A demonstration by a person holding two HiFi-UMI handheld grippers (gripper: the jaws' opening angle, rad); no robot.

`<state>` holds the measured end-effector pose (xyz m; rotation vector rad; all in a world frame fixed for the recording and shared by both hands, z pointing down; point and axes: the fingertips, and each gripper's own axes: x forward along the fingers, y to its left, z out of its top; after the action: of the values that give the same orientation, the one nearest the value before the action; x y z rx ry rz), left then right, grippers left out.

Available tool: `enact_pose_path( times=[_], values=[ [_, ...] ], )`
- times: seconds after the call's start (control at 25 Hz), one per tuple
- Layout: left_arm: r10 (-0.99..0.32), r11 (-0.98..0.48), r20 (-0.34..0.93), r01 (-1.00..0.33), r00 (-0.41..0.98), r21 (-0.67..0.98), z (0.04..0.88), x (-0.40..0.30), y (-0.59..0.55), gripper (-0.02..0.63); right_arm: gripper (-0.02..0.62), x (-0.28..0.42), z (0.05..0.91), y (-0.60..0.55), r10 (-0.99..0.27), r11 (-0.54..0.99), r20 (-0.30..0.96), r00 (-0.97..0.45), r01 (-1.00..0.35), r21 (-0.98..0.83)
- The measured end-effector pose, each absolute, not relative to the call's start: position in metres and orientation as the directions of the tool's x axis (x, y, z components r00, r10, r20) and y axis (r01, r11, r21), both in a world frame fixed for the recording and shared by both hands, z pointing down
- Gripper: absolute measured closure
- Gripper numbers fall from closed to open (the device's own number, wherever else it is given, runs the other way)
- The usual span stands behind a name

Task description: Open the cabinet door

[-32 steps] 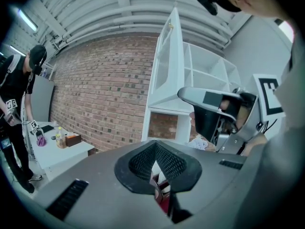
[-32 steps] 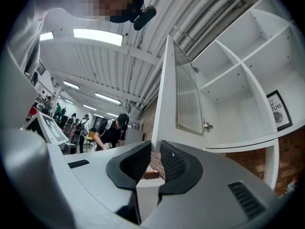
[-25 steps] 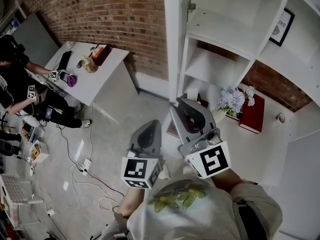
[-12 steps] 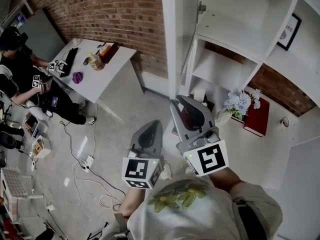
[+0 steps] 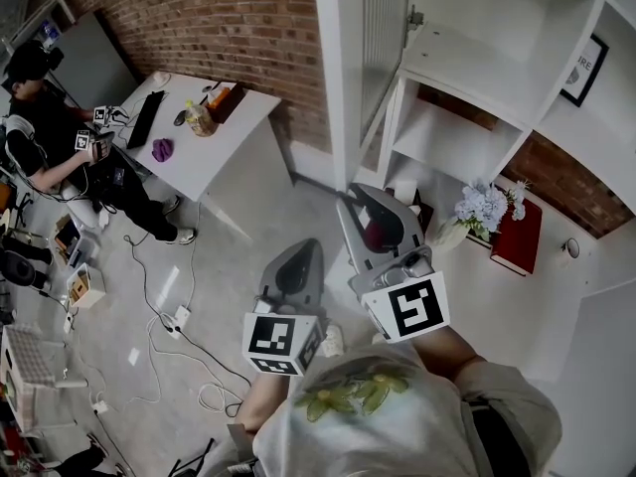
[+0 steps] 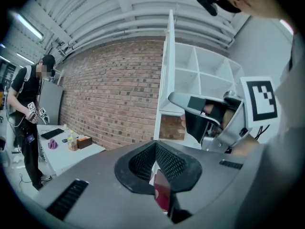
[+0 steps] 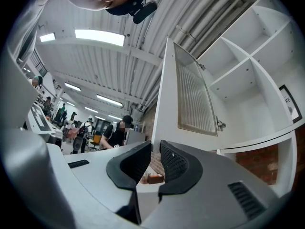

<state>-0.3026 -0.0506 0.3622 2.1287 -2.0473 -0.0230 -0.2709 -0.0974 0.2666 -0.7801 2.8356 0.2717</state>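
Observation:
The tall white cabinet door (image 5: 334, 78) stands swung out from the shelf unit (image 5: 452, 63), and its ribbed panel (image 5: 383, 23) shows from above. My right gripper (image 5: 349, 195) is at the door's lower edge. In the right gripper view the door (image 7: 190, 94) rises just ahead, and my right gripper (image 7: 155, 149) is shut on its thin white edge. My left gripper (image 5: 302, 248) hangs lower and to the left, apart from the door. In its own view its jaws (image 6: 155, 144) meet at the tips with nothing held, and the door edge (image 6: 167, 70) stands ahead.
Inside the shelf unit stand pale flowers (image 5: 482, 205), a red book (image 5: 519, 237) and a framed picture (image 5: 586, 68). A white table (image 5: 214, 157) with small items stands at the brick wall, a seated person (image 5: 45, 127) beside it. Cables (image 5: 169, 336) trail over the floor.
The door has swung further out, and more of its ribbed panel shows from above. My right gripper has moved along with the door's edge. The left gripper has shifted only slightly.

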Motion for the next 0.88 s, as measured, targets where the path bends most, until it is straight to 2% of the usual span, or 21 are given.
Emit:
enact_pose_path(
  times=[0.88],
  values=[
    [-0.995,0.009,0.101,-0.989,0.006,0.144,0.357,-0.318,-0.03,0.598,0.528,-0.308,0.268,-0.1,-0.455,0.856,-0.22,-0.863,-0.491,0.159]
  ],
)
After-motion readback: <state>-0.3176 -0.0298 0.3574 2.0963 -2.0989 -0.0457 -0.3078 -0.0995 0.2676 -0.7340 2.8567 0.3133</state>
